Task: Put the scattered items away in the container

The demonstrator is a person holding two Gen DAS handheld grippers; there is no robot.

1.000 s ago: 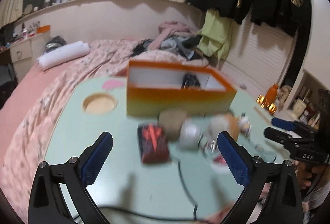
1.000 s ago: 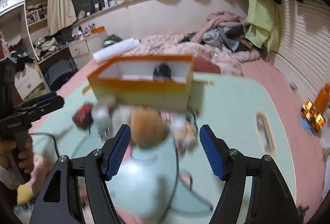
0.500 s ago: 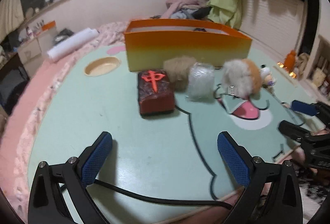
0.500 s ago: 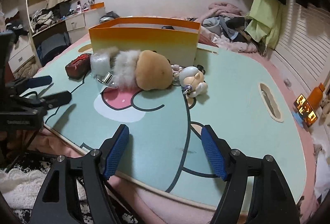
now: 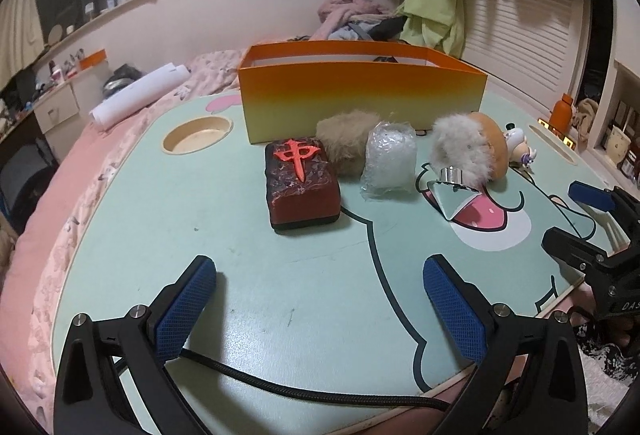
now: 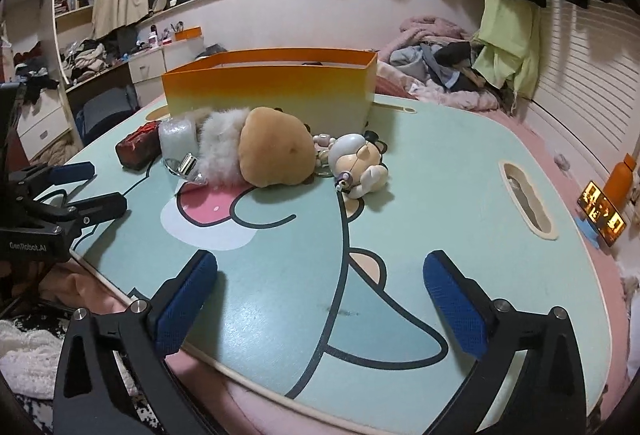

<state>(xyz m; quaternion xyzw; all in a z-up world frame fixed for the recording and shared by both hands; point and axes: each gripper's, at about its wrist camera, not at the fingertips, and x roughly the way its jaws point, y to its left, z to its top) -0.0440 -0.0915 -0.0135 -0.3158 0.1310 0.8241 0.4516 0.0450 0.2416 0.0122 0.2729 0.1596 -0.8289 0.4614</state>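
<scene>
Hovering over the near edge of the mint-green lap table point(image 5: 248, 299): left gripper point(image 5: 320, 299) low in the left-wrist frame, jaws spread wide, nothing between the blue pads, only bare tabletop. A black braided cable point(image 5: 304, 391) runs across the bottom of that frame between the gripper's fingers.

Right gripper point(image 6: 320, 295) sits at the bottom of its own frame; jaws have just been opening and now stand wide, nothing between them, only the cartoon print on the table.

Orange container point(image 5: 360, 91), upper centre of the left-wrist frame, stands upright at the far side of the table, open on top. Something dark inside near the back wall, can't tell what.

Scattered items sit in a row just in front of it, mid-frame, left to right:
- dark red mahjong-tile block point(image 5: 302, 187) with a red character on top, lying flat
- tan fur puff point(image 5: 346, 141), touching the block's far corner
- clear bubble-wrapped bundle point(image 5: 388, 159), touching the puff
- plush with grey-white fur and tan body point(image 5: 468, 151), metal clip point(image 5: 452, 177) at its near side
- small figurine point(image 6: 360, 165), beside the plush, right of centre in the right-wrist frame

All of these are outside the container.

Round cup recess point(image 5: 198, 134) in the table at mid-left. Bed with pink bedding point(image 5: 60, 203) under the table.
</scene>
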